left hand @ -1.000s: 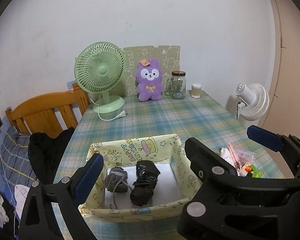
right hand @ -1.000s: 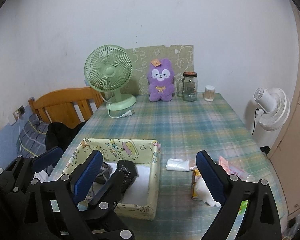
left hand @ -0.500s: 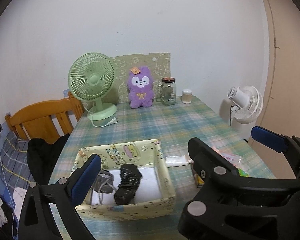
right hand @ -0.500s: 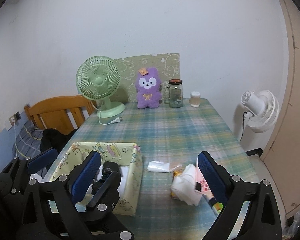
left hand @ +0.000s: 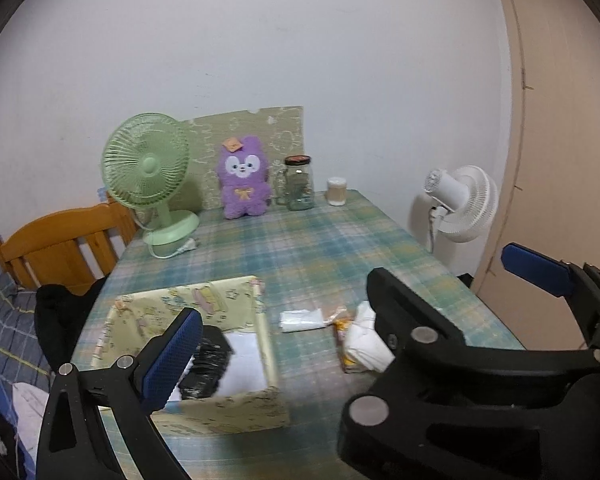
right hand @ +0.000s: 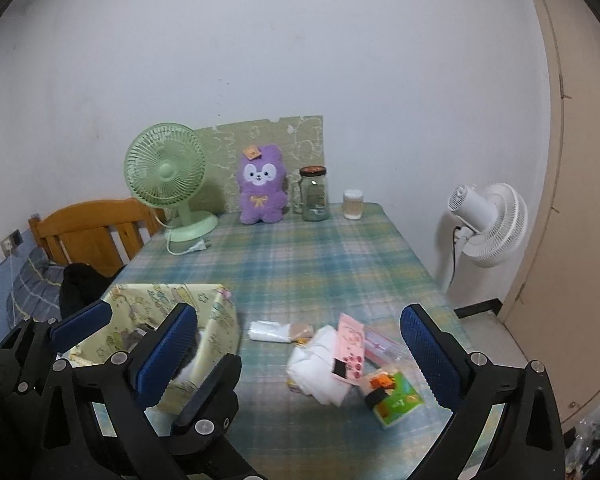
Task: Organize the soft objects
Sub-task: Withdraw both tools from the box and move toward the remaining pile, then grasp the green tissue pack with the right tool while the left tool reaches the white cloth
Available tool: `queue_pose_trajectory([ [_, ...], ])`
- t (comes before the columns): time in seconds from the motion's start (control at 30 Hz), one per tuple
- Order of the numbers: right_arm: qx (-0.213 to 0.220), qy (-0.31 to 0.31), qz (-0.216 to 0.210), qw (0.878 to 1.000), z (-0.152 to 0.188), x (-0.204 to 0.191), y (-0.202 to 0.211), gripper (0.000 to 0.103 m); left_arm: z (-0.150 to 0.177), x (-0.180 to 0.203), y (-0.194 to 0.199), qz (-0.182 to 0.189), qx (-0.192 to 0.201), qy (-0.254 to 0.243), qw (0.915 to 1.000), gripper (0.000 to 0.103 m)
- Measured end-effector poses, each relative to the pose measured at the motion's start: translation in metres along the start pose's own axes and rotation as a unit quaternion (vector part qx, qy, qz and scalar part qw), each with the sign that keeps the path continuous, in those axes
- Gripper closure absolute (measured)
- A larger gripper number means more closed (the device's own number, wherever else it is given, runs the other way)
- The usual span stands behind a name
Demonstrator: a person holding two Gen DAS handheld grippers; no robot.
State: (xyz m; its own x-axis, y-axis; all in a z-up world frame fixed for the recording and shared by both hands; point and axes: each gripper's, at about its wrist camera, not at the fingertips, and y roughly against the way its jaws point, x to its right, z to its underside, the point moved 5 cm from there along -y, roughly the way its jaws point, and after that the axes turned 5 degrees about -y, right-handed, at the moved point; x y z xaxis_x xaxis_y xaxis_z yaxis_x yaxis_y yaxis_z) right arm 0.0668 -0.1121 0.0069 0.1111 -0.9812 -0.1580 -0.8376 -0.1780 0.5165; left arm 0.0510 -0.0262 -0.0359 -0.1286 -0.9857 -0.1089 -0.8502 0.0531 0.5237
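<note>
two fans [right hand: 164, 172], one plush [right hand: 262, 190], one box [right hand: 216, 320]

We see a matt plaid cloth on the table [right hand: 300, 264]; a fuzzy plush toy [right hand: 261, 190]; a clear, glossy glass jar [right hand: 314, 195]; a smooth plastic green fan [right hand: 165, 170] & white fan [right hand: 490, 224]; a varnished wood chair [right hand: 88, 234]; a printed paper-covered box [left hand: 260, 414]; soft white cloth [right hand: 320, 368]; crinkly clear plastic bag [right hand: 268, 331]; grippers w/ matt black plastic, textured blue pads [right hand: 428, 354].
</note>
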Motion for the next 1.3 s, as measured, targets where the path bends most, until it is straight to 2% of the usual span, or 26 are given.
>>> queue_pose_trajectory([
  [0.33,-0.002,-0.012,0.024,1.000,0.017,0.032,-0.002,0.000,0.010,0.033,-0.015,0.035,-0.013,-0.022,0.9991,0.000],
  [0.47,-0.002,-0.022,0.031,0.999,0.026,0.047,-0.009,0.000,0.016,0.043,-0.023,0.036,0.000,-0.016,0.9992,0.000],
  [0.87,-0.025,-0.043,0.053,0.997,0.049,0.078,-0.036,0.000,0.035,0.064,-0.060,0.046,-0.045,-0.015,0.9978,0.000],
  [1.3,-0.078,-0.050,0.065,0.994,0.080,0.100,-0.071,0.000,0.060,0.078,-0.100,0.031,-0.094,-0.034,0.9945,0.000],
])
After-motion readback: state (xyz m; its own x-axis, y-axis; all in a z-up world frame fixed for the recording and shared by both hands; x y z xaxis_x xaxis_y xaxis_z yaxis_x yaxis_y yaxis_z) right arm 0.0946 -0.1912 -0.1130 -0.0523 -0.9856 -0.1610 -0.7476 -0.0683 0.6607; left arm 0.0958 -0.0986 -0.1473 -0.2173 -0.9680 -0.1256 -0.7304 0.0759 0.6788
